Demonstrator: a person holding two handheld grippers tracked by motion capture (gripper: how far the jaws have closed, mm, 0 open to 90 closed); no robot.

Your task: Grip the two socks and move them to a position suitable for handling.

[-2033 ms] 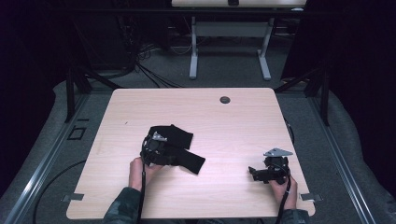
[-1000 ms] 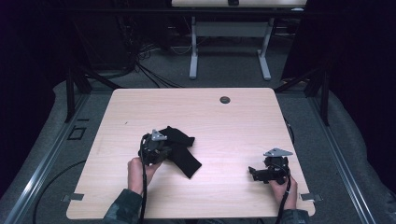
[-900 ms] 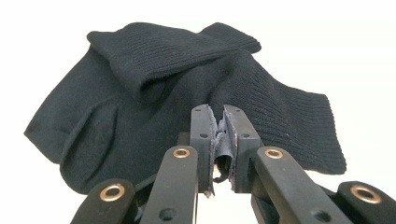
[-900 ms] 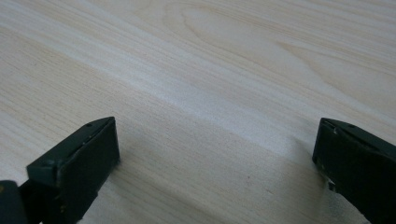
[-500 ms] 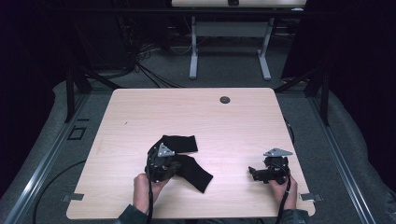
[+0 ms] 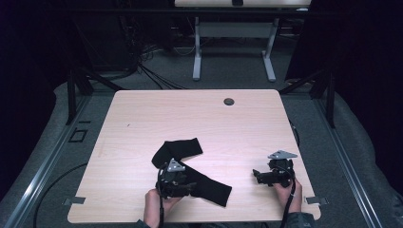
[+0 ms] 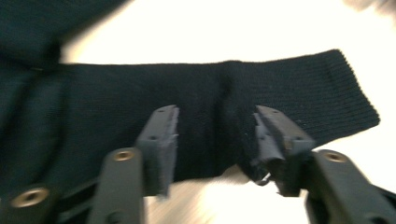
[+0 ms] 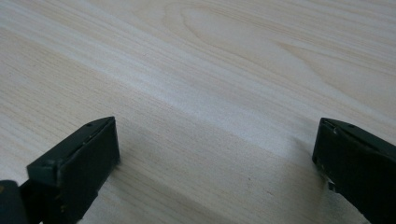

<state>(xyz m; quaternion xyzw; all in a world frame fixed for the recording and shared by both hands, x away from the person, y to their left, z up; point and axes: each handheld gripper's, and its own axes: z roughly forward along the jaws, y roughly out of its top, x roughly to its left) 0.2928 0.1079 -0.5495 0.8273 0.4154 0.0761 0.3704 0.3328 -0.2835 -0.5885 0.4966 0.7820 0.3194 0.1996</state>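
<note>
Pale wood tabletop (image 6: 142,114) lies bare across its far half. Since half a second ago, the left gripper (image 6: 177,183) has shifted slightly right near the front edge, jaws apart over the black sock (image 6: 183,149), which now trails further right toward that edge. Well apart, the right gripper (image 6: 272,175) stays put, jaws wide over bare wood.

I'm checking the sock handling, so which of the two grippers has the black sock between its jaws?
The left gripper: its open jaws straddle the black sock. The right gripper has only bare table between its jaws.
</note>
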